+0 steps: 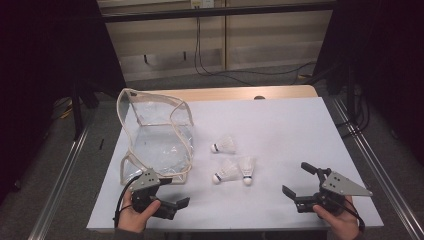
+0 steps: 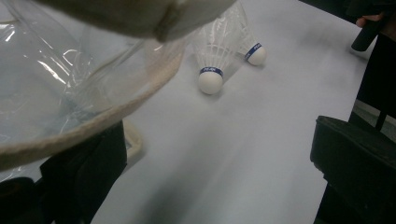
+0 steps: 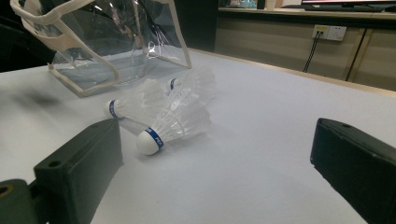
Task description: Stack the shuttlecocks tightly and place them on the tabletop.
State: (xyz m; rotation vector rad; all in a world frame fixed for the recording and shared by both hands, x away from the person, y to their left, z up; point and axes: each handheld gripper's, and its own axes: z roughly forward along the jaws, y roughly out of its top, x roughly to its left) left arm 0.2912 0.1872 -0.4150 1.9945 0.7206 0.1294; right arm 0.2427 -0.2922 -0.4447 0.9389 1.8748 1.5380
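A white sheet (image 1: 280,125) covers the table. A clear bag (image 1: 155,135) with cream piping stands at left; three feathered shuttlecocks (image 1: 232,162) lie beside it. Both grippers, left (image 1: 172,200) and right (image 1: 300,182), are spread and empty. Likely next: the right closes lightly on the nearest cork.

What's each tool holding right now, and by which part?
Nothing. The right tool is open over bare table, short of the shuttlecocks. The left tool is open beside the clear bag, gripping none of it.
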